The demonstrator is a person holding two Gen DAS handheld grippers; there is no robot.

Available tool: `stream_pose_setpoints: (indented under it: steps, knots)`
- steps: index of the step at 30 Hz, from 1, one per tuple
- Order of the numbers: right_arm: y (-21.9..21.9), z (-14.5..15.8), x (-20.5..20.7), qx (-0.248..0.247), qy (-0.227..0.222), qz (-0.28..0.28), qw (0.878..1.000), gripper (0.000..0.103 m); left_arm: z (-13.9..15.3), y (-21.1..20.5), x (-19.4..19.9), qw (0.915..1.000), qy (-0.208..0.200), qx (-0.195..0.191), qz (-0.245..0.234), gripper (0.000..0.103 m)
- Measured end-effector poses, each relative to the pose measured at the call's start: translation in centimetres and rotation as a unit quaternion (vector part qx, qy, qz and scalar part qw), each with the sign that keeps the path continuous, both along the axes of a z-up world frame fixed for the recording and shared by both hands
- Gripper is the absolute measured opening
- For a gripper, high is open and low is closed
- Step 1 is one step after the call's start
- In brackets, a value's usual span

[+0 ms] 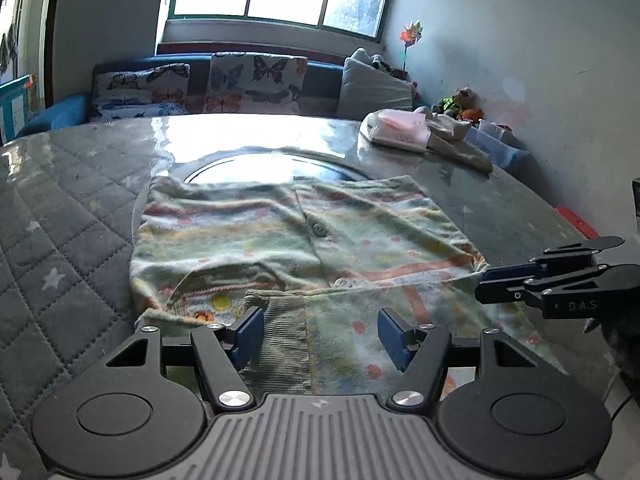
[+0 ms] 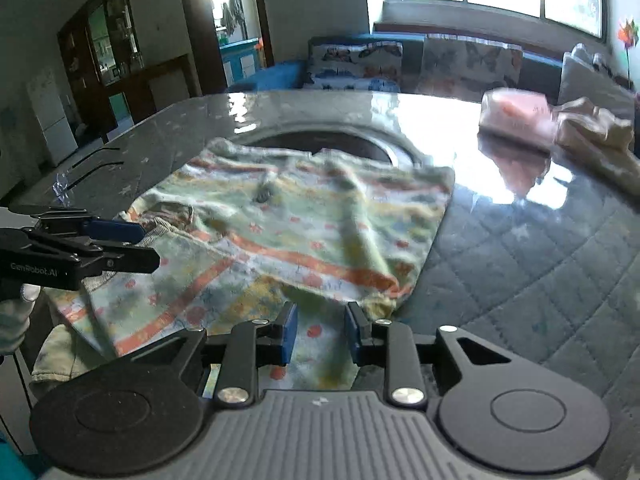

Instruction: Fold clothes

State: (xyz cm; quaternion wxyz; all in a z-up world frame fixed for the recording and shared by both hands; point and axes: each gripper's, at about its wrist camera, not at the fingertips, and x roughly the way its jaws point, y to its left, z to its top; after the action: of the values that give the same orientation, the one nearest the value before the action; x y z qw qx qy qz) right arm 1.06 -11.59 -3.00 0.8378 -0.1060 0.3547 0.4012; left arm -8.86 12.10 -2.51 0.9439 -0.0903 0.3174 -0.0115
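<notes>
Both grippers hang over the near edge of the table: left gripper (image 1: pixel 318 334) spread above the striped baby garment (image 1: pixel 304 248), right gripper (image 2: pixel 318 332) narrowly parted, pinching nothing, apparently lining up a fold.

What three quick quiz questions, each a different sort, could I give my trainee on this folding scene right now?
1. True or false: the patterned garment lies on the table.
2. Which gripper's jaws stand wider apart? A) left gripper B) right gripper
3. Fill in: the cushions behind the table carry a ____ print.

Key: 1 true. 2 A; both are open above the garment's near edge, pressing on nothing. 3 butterfly.
</notes>
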Motion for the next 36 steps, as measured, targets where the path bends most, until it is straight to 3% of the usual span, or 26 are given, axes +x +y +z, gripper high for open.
stream_pose_setpoints:
  steps: [3,9,14,22,29,36]
  knots:
    - [0.6,0.6,-0.6,0.004,-0.019,0.018,1.000,0.037,0.1,-0.2,0.3,1.0000,-0.004,-0.002,-0.005,0.066]
    - [1.3,-0.4,-1.1,-0.010,-0.015,0.031,0.999,0.039,-0.3,0.0,0.1,1.0000,0.005,0.004,0.003,0.067]
    - [0.8,0.1,-2.3,-0.006,-0.026,0.039,0.999,0.047,1.2,0.1,-1.9,0.9997,-0.010,0.009,0.018,0.070]
    - [0.0,0.0,-4.5,-0.011,-0.021,0.059,0.998,0.054,0.5,0.9,-3.9,0.9987,0.016,-0.001,0.048,0.069]
    - [-0.6,0.1,-5.3,-0.012,-0.020,0.063,0.998,0.058,-0.4,0.5,-4.0,0.9986,0.034,0.014,0.038,0.037]
    - [-0.2,0.0,-6.7,-0.036,-0.036,0.098,0.994,0.067,0.9,0.1,-5.9,0.9989,0.031,0.033,0.014,0.040]
